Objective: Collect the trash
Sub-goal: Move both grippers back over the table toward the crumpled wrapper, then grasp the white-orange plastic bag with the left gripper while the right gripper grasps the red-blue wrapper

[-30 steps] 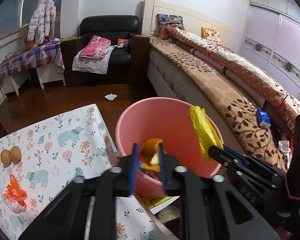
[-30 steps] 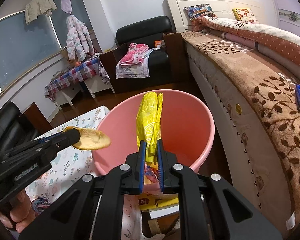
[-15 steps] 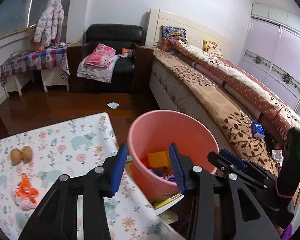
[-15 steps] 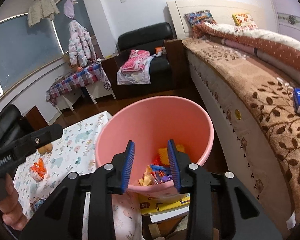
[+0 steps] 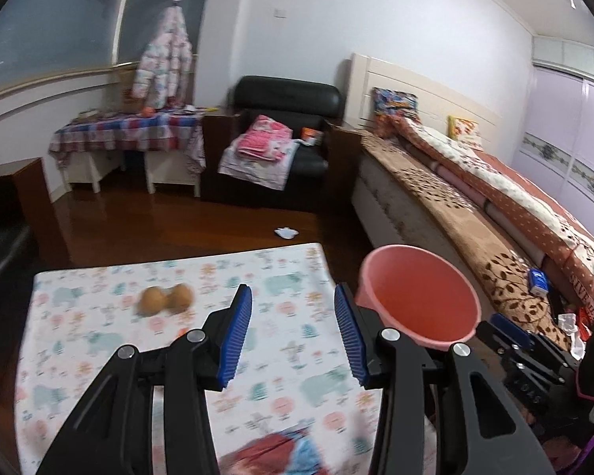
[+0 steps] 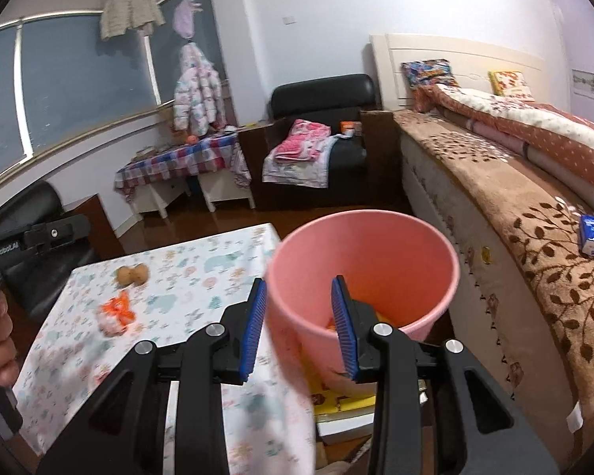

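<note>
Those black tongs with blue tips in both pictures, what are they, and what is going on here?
They are two hand-held grabbers; a person carries one in each hand, and each has a camera looking along its jaws. One picture is from the left gripper, the other from the right gripper. Both stand open and hold nothing; their jaws have just been opening. The right one looks into a pink bucket with some orange and yellow rubbish at the bottom. Beside the bucket is a table with a patterned cloth. On it lie two small brown round things and an orange-and-white wrapper, probably the next rubbish to collect.
</note>
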### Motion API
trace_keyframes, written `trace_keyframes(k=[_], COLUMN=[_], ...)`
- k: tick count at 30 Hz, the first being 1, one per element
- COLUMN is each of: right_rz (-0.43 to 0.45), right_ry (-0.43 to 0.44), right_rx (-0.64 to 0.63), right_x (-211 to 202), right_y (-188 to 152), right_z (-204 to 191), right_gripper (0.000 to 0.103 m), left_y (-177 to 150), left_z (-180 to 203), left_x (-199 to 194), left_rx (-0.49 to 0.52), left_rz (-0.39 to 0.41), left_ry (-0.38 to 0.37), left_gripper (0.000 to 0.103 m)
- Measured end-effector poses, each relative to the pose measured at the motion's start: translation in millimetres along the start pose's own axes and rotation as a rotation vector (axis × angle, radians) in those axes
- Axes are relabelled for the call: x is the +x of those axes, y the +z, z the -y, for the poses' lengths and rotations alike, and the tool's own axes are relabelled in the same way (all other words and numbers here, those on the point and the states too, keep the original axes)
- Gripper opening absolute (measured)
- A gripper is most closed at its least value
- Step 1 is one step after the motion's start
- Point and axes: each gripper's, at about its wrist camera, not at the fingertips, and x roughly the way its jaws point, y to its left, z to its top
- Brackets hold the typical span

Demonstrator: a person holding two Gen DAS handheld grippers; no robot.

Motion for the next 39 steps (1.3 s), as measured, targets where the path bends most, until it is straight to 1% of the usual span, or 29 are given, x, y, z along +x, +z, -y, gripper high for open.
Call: trace_keyframes(k=[4, 6, 9, 12, 13, 16, 21, 25, 29, 35, 38, 39], right_rz=[-0.063, -0.081, -0.148, -0.201, -0.236, -0.282, -0.342, -0.369, -0.386, -0.416, -0.429, -0.433], right_ry=[0.118, 0.151, 0.241, 0.301, 0.333, 0.368, 0.383, 0.387, 0.385, 0.394, 0.401, 0.400], right_rx=[-0.068, -0.096, -0.124, -0.159, -0.181, -0.221, -0.219, -0.213, -0.201, -0.140, -0.130, -0.130], right_x=[-2.3, -3.4, -1.5, 2.0, 5.0, 9.2, 22.3, 30.1, 37.0, 48.7, 52.8, 54.1], right_y=[-8.0, -12.4, -25.1, -37.0, -43.3, -56.9, -69.4, -74.1, -75.0, -73.6, -74.6, -74.9], right_z=[-26.3, -37.1, -56.9, -74.8, -83.0, -99.7, -114.0, -118.2, -119.2, -112.0, -111.1, -111.3], right_gripper=[0.035, 0.035, 0.035, 0.035, 0.035, 0.035, 0.035, 0.035, 0.035, 0.035, 0.035, 0.038], left_y=[-15.4, -24.6, -37.8, -50.2, -53.6, -64.0, -77.2, -80.1, -76.9, -67.9, -65.4, -64.9], left_z=[-31.9, -44.6, -65.8, -84.4, -89.0, -104.3, -117.5, -120.1, -121.5, -119.4, -120.8, -121.2], left_x=[-19.7, -25.8, -31.5, -35.0, -35.3, -35.8, -30.2, -17.1, 4.0, 40.5, 60.4, 66.9], left_rx=[-0.017, -0.021, -0.045, -0.078, -0.088, -0.122, -0.134, -0.132, -0.136, -0.080, -0.062, -0.058], left_rz=[-0.006, -0.014, -0.035, -0.051, -0.056, -0.074, -0.108, -0.133, -0.158, -0.188, -0.224, -0.239], left_ry=[0.052, 0.077, 0.107, 0.125, 0.129, 0.134, 0.120, 0.101, 0.079, 0.072, 0.052, 0.047], left_gripper=[0.043, 0.043, 0.044, 0.044, 0.044, 0.044, 0.045, 0.047, 0.047, 0.048, 0.048, 0.050])
